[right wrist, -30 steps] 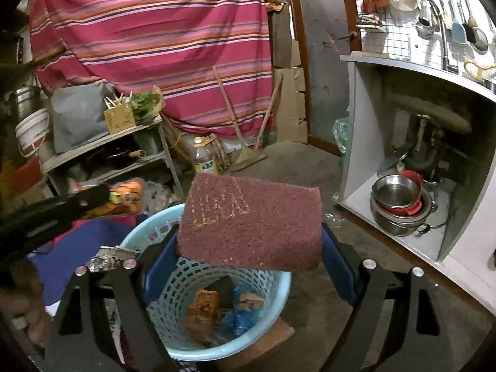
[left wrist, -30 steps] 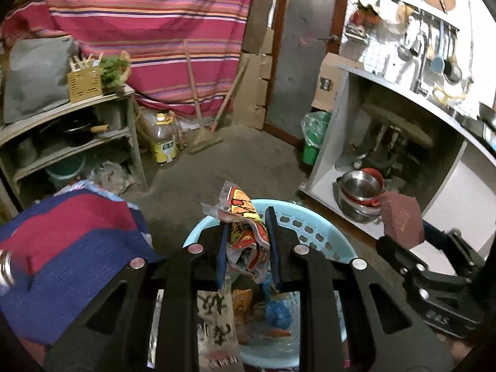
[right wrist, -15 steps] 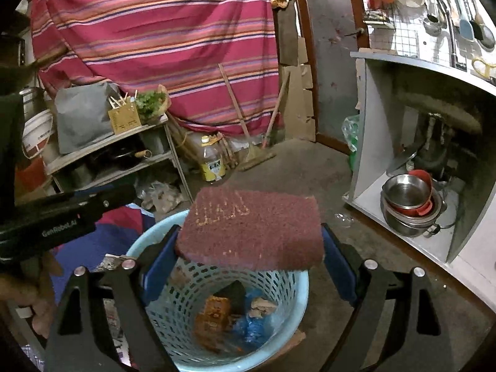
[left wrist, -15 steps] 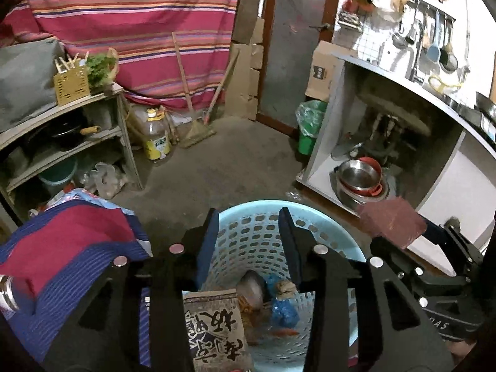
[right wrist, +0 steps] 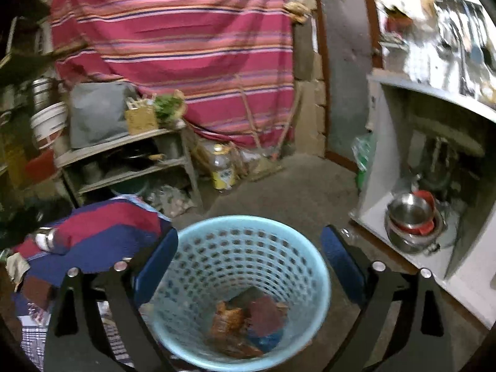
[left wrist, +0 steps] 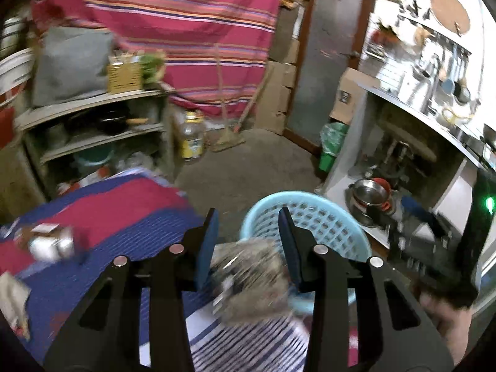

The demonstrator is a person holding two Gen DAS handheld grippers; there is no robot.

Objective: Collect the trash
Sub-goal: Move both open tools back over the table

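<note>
The right claw point(right wrist: 249, 263) is seen above the light blue basket point(right wrist: 313, 266), and its jaws are opening wide with nothing between them. At the bottom of the basket a dark red scouring pad point(right wrist: 263, 314) is seen lying flat beside an orange wrapper point(right wrist: 228, 321) and some blue trash.

The left claw point(left wrist: 248, 238) is held partly open, with nothing gripped; its blue pads point(left wrist: 207, 248) are not touched by anything. Below and behind its fingers a blurred grey printed wrapper point(left wrist: 251, 276) is seen, lying at the edge of the striped cloth point(left wrist: 130, 214), just beside the basket point(left wrist: 341, 226). More small litter point(left wrist: 49, 241) is left on the cloth at the left, too blurred to be named.
</note>
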